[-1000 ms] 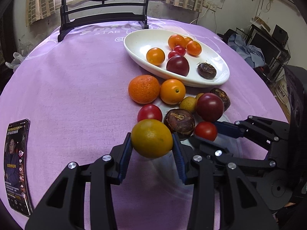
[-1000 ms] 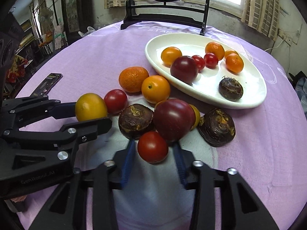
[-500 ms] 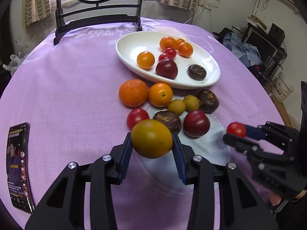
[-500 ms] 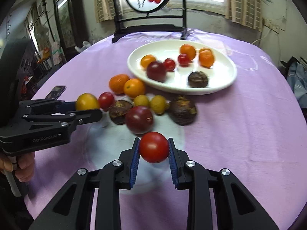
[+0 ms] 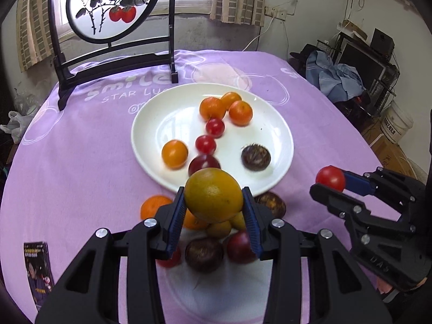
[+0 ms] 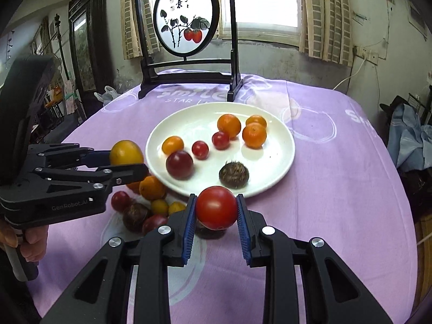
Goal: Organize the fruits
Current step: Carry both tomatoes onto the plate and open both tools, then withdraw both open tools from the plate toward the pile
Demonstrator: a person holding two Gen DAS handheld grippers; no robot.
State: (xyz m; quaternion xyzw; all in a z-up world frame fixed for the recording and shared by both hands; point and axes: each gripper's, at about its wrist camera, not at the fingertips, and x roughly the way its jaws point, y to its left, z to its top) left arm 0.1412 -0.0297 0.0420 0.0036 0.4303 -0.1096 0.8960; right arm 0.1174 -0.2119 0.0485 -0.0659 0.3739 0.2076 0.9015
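My left gripper (image 5: 213,210) is shut on a yellow-orange citrus fruit (image 5: 213,195) and holds it in the air just short of the white plate's (image 5: 156,124) near rim. My right gripper (image 6: 216,216) is shut on a red tomato (image 6: 216,207), also lifted, near the plate's (image 6: 280,162) front edge. The plate holds several oranges, two small tomatoes, a dark plum and a brown chestnut-like fruit (image 6: 233,174). Loose fruit (image 5: 204,253) lies on the cloth below my left gripper, partly hidden by it.
A framed round painting on a black stand (image 6: 186,27) stands behind the plate. A phone (image 5: 36,270) lies at the table's left edge. The purple tablecloth (image 6: 337,189) covers the round table; clutter and furniture surround it.
Both grippers have risen and moved forward toward the plate with their fruit. The loose pile now lies beneath and behind the fingers.
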